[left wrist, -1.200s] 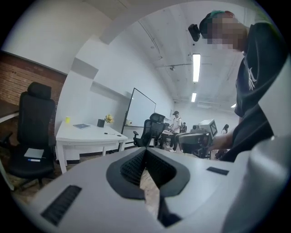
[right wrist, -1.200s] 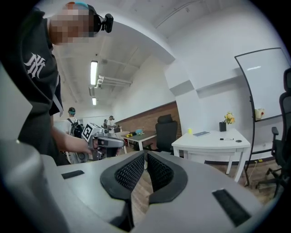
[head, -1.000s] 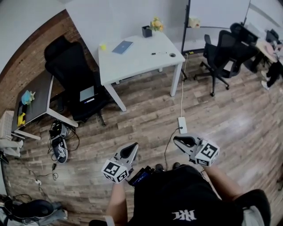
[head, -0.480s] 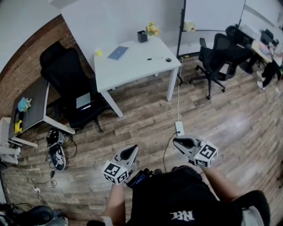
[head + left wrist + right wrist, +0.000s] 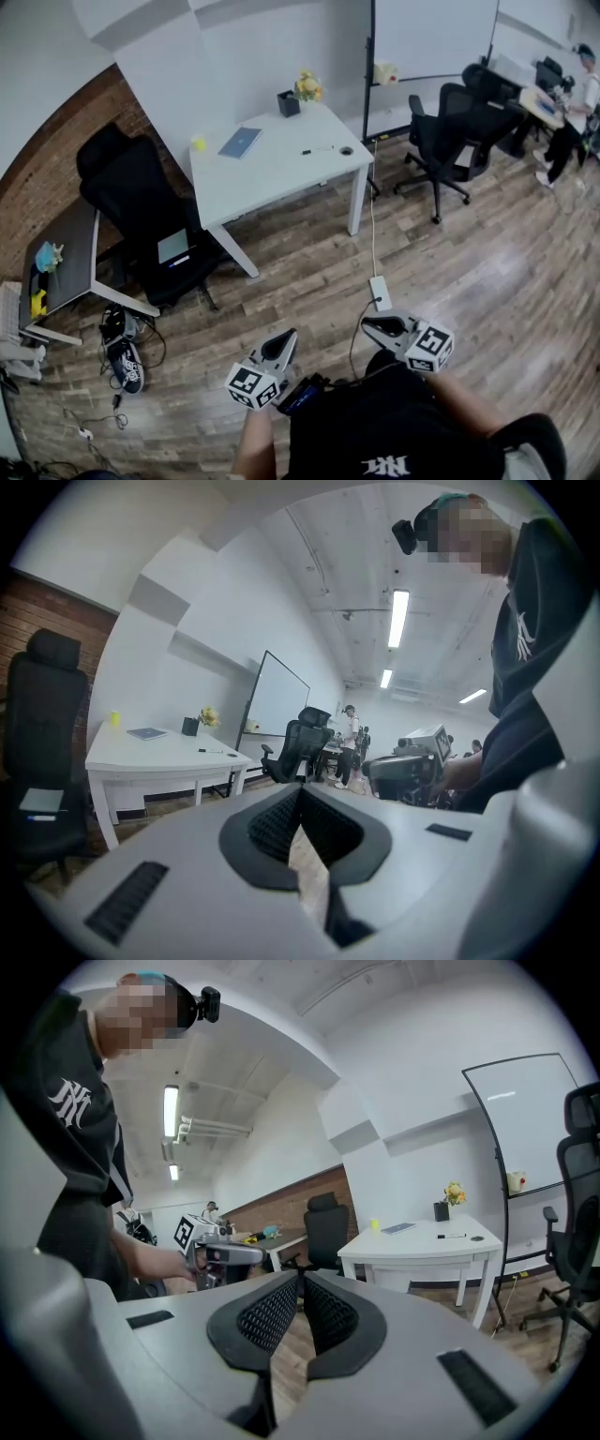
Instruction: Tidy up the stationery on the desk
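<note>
1. Two grippers are held low in front of the person, the left gripper point(image 5: 284, 339) and the right gripper point(image 5: 368, 324), and both point toward the desk point(image 5: 281, 178). Each has its jaws pressed together and nothing is between them.
2. The stationery lies on the desk, well apart from both grippers. There is a notebook point(image 5: 240, 142), a pen point(image 5: 317, 149), a small dark round thing point(image 5: 346, 150) beside the pen, and a yellow thing point(image 5: 199, 143) near the left edge. A dark cup point(image 5: 288, 103) stands at the back, with flowers point(image 5: 307, 86) just beside it.
3. Nothing seems tidied yet, so the step in hand is probably the walk to the desk.
4. A power strip point(image 5: 381, 292) lies on the floor just ahead of the right gripper, and its cable point(image 5: 372, 230) runs on toward the desk. A foot could catch it on the way, and this would pull the cable or make the person stumble.
5. The pen is thin and lies flat near the front edge. If the jaws arrive closed, they would push it and not grasp it, and it could roll off the desk.
6. The round thing is too small to identify. It may slip from the pads if they close on its rim.
7. The cup looks light. A pen put in at an angle could tip it against the flowers.
</note>
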Demonstrator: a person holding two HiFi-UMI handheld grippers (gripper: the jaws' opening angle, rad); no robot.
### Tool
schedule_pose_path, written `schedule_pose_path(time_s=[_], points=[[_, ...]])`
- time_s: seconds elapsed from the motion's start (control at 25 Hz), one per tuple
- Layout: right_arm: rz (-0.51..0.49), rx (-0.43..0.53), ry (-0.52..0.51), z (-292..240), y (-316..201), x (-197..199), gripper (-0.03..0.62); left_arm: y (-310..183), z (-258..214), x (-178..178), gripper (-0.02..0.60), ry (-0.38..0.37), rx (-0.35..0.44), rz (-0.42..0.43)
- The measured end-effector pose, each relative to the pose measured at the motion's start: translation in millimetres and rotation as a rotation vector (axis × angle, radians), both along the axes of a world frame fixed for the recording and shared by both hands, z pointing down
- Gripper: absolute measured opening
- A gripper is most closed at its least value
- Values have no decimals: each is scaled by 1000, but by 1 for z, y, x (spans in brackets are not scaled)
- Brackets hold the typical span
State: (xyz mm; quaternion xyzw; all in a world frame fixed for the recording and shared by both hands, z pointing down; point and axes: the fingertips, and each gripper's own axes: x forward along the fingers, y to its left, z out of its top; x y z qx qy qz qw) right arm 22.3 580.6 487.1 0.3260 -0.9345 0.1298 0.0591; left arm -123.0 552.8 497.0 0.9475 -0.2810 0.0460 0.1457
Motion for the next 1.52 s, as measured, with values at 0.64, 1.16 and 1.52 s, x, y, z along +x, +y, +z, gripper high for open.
schedule_pose_path(time_s=[0.64, 1.16, 1.52], points=[[-78, 24, -28, 1, -108, 34, 44, -97, -1, 40, 3, -33, -25, -69], [-196, 47, -43, -22, -243, 94, 44, -209, -29, 82, 3, -56, 0, -232], [-169, 11, -57, -6, -317, 113, 44, -253, -20, 89, 3, -67, -38, -294]])
